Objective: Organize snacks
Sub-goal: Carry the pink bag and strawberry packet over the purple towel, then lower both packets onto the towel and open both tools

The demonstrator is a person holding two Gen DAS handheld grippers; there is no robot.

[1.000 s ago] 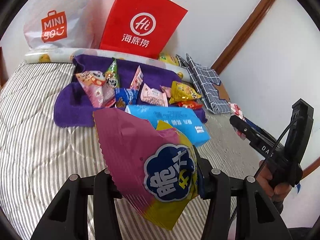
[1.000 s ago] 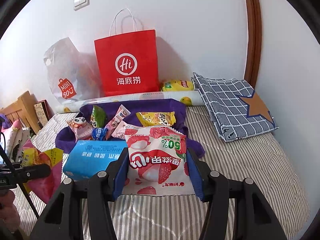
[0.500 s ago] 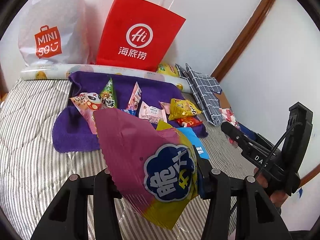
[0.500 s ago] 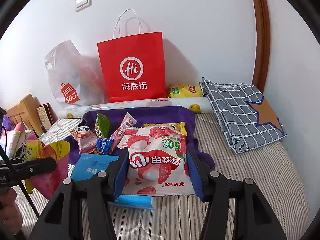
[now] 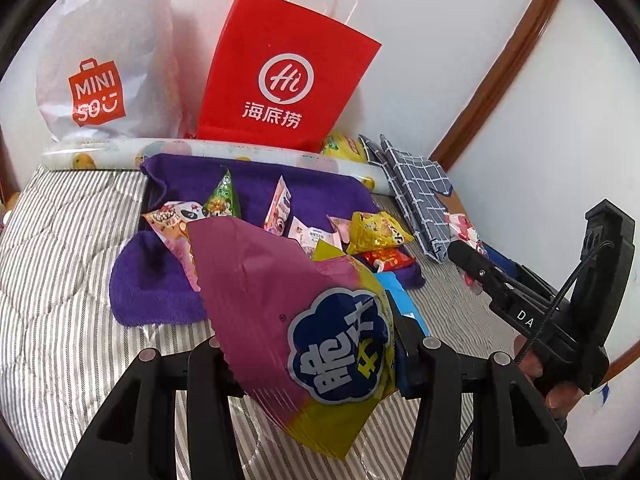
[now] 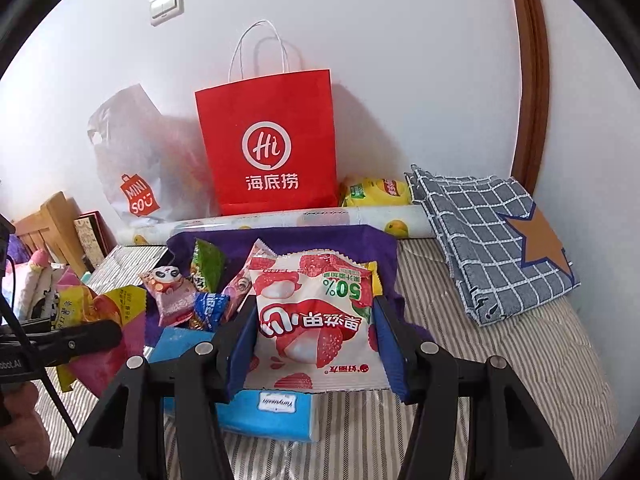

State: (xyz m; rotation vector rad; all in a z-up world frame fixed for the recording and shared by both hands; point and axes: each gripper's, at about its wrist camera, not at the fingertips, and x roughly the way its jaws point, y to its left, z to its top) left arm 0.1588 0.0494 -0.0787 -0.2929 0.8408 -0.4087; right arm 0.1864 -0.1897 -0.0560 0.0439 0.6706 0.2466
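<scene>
Left gripper [image 5: 304, 356] clamps magenta-yellow chip bag [image 5: 288, 308], right gripper [image 6: 314, 344] clamps lychee jelly pack [image 6: 312, 316], both above striped bed [image 6: 520, 360]; remaining snacks on purple towel [image 5: 156, 288], probably loose

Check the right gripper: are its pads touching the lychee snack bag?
Touching. The right wrist view shows the right gripper with both blue pads pressed against the sides of the lychee snack bag.

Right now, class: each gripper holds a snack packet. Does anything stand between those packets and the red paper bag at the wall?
Yes. The purple cloth strewn with small snacks and a rolled sheet lie between the lychee packet, the chip packet and the red bag. All sit low; the bag's open top looks unobstructed.
</scene>
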